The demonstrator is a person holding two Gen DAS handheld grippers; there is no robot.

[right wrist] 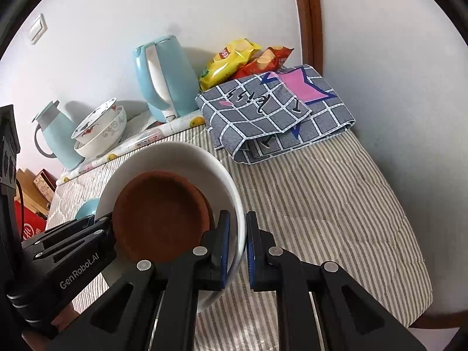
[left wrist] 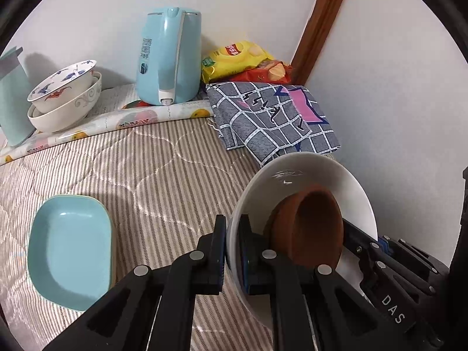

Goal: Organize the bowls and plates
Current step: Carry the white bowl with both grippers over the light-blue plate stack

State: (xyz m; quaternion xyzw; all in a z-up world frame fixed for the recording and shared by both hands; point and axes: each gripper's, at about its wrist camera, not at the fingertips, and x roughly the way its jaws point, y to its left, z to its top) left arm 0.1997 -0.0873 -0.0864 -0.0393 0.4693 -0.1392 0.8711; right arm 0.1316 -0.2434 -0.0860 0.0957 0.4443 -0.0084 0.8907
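Gripping opposite rims of the white bowl, the left gripper and right gripper hold it above the striped cloth; a brown bowl sits inside it.

right claw pinching white bowl, brown dish inside

White lettering "DAS" on the black body of the right gripper; "GenRobot.AI" on the black body of the left gripper. Black script on the grey checked cloth, seemingly "kiss". Snack bag and kettle label print illegible.
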